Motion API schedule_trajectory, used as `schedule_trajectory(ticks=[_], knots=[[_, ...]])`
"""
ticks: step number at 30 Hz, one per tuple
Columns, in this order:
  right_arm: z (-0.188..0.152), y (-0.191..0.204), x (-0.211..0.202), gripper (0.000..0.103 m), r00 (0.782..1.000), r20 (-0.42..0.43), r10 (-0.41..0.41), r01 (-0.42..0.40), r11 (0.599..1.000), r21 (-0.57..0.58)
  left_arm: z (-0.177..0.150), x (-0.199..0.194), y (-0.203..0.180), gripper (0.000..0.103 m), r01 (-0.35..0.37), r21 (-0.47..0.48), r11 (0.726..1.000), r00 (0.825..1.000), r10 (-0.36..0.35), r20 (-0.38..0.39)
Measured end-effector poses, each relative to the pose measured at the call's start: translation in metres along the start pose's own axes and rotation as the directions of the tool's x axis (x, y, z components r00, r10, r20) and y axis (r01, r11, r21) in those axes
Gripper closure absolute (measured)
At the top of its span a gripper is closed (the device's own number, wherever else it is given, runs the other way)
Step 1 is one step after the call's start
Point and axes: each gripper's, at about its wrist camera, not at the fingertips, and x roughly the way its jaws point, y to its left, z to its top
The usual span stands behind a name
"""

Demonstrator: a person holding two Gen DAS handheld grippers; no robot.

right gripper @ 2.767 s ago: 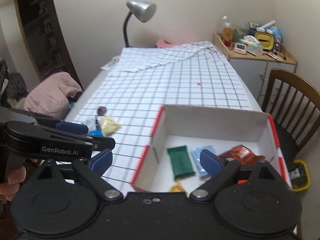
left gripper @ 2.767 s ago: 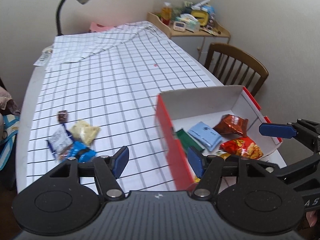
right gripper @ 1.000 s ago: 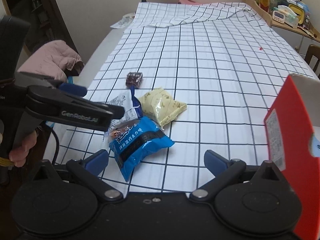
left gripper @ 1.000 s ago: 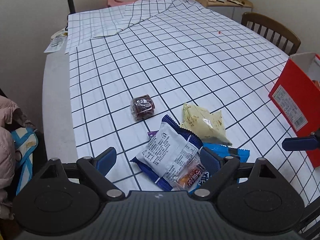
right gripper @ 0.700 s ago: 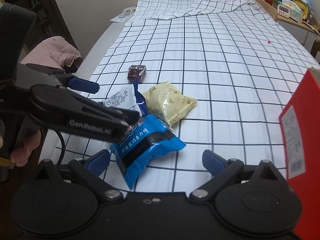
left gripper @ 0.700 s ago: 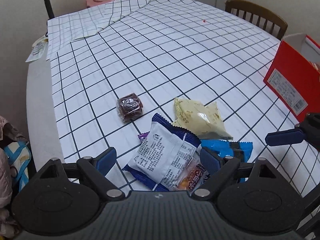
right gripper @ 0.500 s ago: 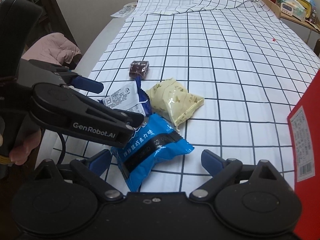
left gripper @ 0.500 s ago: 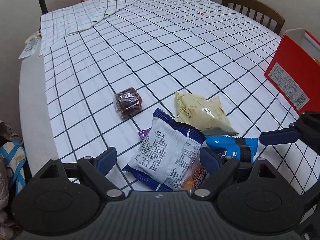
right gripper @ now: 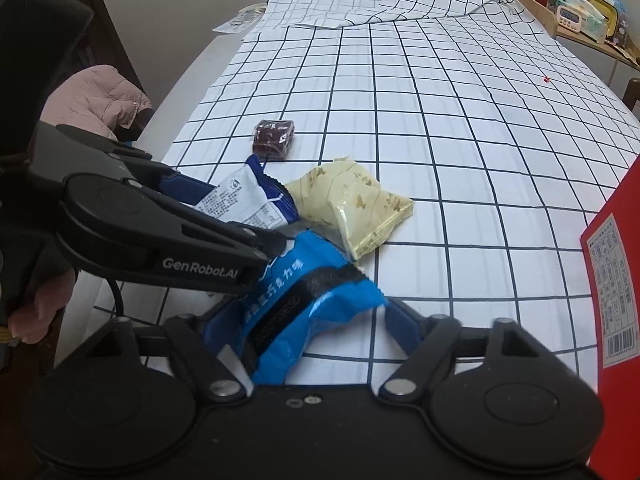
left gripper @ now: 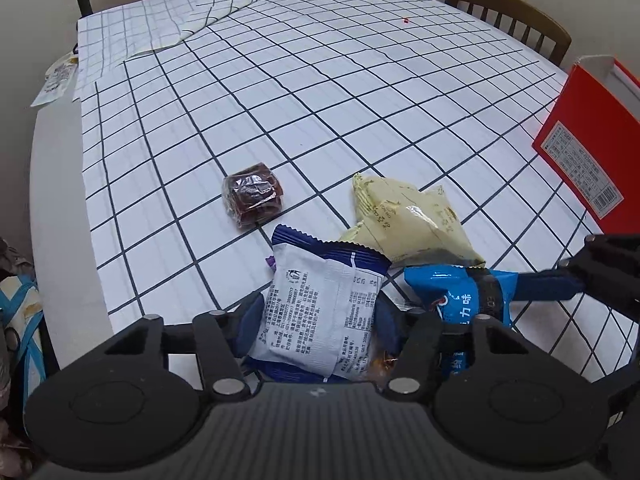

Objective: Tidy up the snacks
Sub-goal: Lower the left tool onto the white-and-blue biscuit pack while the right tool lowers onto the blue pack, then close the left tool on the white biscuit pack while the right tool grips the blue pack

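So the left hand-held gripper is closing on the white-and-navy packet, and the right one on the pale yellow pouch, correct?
Not quite. The left hand-held gripper has indeed just been closing, with the white-and-navy packet between its fingers. In the right wrist view, though, the right hand-held gripper has been closing around the bright blue packet; the pale yellow pouch lies untouched beyond it.

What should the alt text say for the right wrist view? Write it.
The right gripper is closed on a bright blue snack packet, its jaws having just been closing. Beside it, the left gripper holds a white-and-navy packet on a checked tablecloth.
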Motion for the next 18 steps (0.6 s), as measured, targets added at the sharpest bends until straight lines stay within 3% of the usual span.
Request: schedule_trajectory(ticks=[1,2,8,18], knots=[[0.000,0.000,-0.001,0.046,1.000,0.000,0.010,-0.010,1.000,0.002,-0.001,-0.001,0.000,0.049,-0.003,-0.004,1.000,1.000,0.003,0.001],[-0.001,0.000,-0.002,0.048,1.000,0.002,0.009,-0.009,1.000,0.004,-0.001,-0.001,0.000,0.050,-0.008,-0.007,1.000,1.000,0.008,0.002],[-0.004,-0.001,-0.010,0.057,1.000,0.018,0.004,-0.005,1.000,0.015,-0.008,-0.007,0.002,0.052,-0.029,-0.055,0.998,1.000,0.029,0.009],[-0.011,-0.013,-0.035,0.071,0.998,0.060,0.007,-0.009,0.999,0.034,-0.023,-0.029,0.012,0.052,-0.026,-0.235,0.972,0.999,0.034,0.029]])
